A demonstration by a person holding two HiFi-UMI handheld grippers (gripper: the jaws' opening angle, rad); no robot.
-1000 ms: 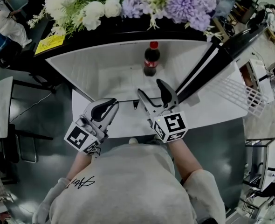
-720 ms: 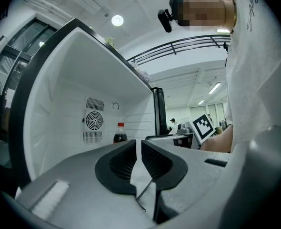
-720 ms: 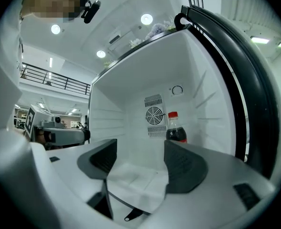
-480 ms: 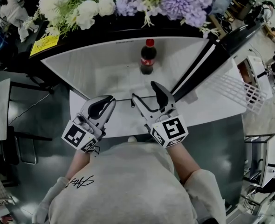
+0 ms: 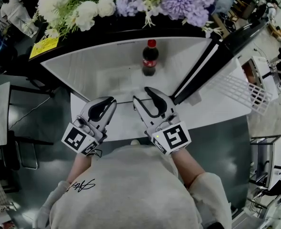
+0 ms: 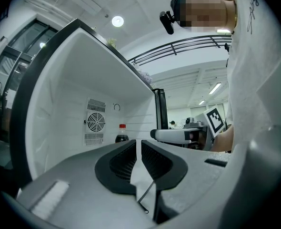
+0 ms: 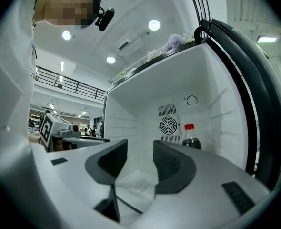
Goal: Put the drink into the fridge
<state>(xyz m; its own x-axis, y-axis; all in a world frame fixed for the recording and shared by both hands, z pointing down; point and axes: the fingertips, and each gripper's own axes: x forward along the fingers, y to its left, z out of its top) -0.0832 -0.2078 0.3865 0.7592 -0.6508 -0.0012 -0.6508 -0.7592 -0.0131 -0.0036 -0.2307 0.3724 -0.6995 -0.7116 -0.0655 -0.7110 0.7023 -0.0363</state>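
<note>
- Half apart on the right hand-held gripper (image 5: 141,95), jaws just been closing, nothing between.
- Nearly together on the left hand-held gripper (image 5: 110,99), empty.
- Well ahead of both: drink (image 5: 149,57) upright, deep inside the fridge (image 5: 83,71).

The head view was rather dim, with a dark floor (image 5: 40,123) and muted colours; only the white fridge interior (image 5: 83,68) looked bright. Both gripper views were lit from above by round ceiling lamps (image 7: 154,25) — they showed as small glare spots. The wide lenses bent straight lines strongly and left black corners — the nearest foreground was soft.
</note>
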